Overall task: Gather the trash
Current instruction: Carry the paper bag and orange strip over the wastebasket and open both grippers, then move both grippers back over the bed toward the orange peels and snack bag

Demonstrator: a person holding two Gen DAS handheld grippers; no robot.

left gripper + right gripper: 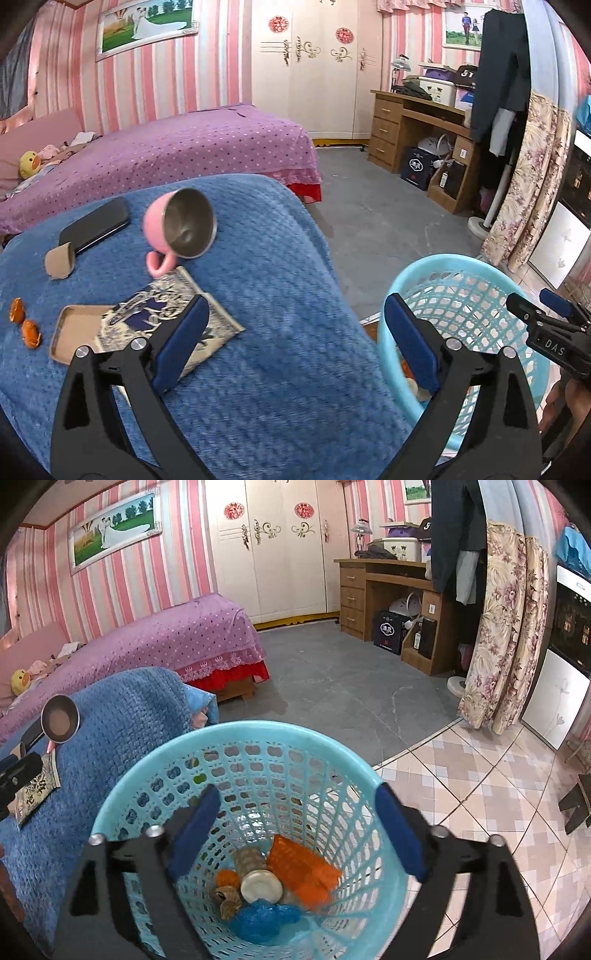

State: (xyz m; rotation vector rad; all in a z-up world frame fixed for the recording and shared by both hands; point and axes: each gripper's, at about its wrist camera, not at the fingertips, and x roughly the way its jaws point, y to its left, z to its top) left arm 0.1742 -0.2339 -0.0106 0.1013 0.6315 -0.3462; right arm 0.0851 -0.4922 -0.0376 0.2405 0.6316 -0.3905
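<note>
Inside basket [155,775], trash [273,886] partly overlapped, blurred

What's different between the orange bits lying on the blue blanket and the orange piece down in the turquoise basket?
The orange bits on the blanket are two small, rounded scraps lying apart on open cloth. The orange piece in the basket is one bigger, flatter sheet with a ribbed look, leaning among other rubbish inside the turquoise basket. They share only the bright orange colour; what either is I can't tell.
</note>
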